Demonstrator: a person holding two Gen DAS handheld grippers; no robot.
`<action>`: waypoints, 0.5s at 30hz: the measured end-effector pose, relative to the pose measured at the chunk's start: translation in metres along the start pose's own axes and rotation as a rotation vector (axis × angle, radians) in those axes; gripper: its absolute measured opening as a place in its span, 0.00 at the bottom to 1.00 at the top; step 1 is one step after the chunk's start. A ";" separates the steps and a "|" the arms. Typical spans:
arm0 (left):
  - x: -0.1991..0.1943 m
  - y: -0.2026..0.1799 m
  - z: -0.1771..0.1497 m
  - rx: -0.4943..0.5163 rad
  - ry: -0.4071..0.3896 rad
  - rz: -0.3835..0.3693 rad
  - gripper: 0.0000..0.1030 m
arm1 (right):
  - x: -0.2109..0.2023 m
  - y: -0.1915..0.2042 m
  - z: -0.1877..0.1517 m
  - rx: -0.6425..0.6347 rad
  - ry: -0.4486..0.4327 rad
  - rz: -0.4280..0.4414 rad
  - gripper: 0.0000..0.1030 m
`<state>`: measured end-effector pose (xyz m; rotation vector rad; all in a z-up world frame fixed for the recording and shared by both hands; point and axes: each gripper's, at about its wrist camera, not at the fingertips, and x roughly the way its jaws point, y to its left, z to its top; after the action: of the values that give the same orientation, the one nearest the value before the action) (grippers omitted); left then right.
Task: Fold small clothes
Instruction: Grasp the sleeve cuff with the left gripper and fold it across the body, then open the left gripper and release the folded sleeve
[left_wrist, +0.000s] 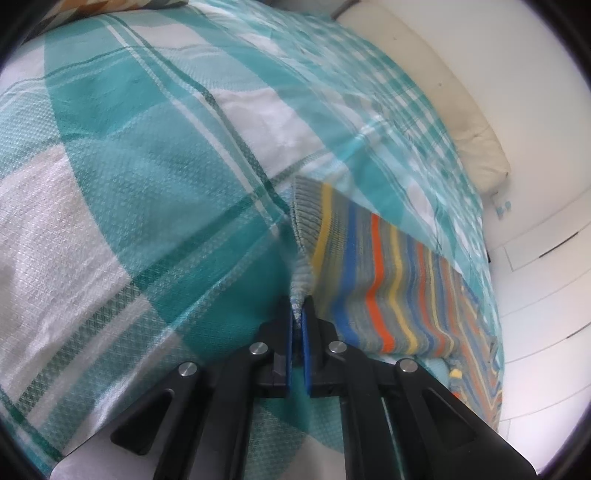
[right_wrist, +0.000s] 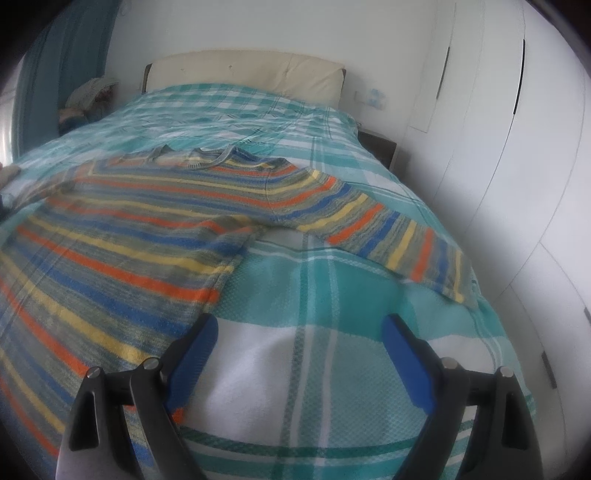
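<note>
A striped knit sweater (right_wrist: 147, 229) in grey, blue, orange and yellow lies spread flat on the bed, its right sleeve (right_wrist: 388, 229) stretched out to the right. My right gripper (right_wrist: 299, 332) is open and empty, just above the bedspread beside the sweater's lower right side. In the left wrist view my left gripper (left_wrist: 297, 321) is shut on a ribbed edge of the sweater (left_wrist: 369, 280), and the cloth rises from the jaws in a lifted fold.
The bed is covered by a teal and white plaid bedspread (right_wrist: 332, 369). A cream headboard (right_wrist: 243, 70) stands at the far end. White wardrobe doors (right_wrist: 498, 129) run along the right. A pile of things (right_wrist: 88, 99) lies at the far left.
</note>
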<state>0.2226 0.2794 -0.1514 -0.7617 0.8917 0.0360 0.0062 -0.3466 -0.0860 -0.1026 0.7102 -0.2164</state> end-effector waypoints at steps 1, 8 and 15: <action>-0.001 -0.002 0.000 -0.003 0.005 0.003 0.07 | 0.000 -0.001 0.000 0.008 0.000 0.002 0.87; -0.069 -0.058 -0.013 0.236 -0.105 0.293 0.82 | -0.004 -0.009 0.001 0.048 -0.011 0.010 0.87; -0.072 -0.124 -0.076 0.516 0.043 0.210 0.93 | -0.002 -0.019 0.002 0.101 -0.007 0.004 0.87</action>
<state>0.1654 0.1608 -0.0570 -0.1879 0.9658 -0.0254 0.0027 -0.3643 -0.0800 -0.0053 0.6912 -0.2478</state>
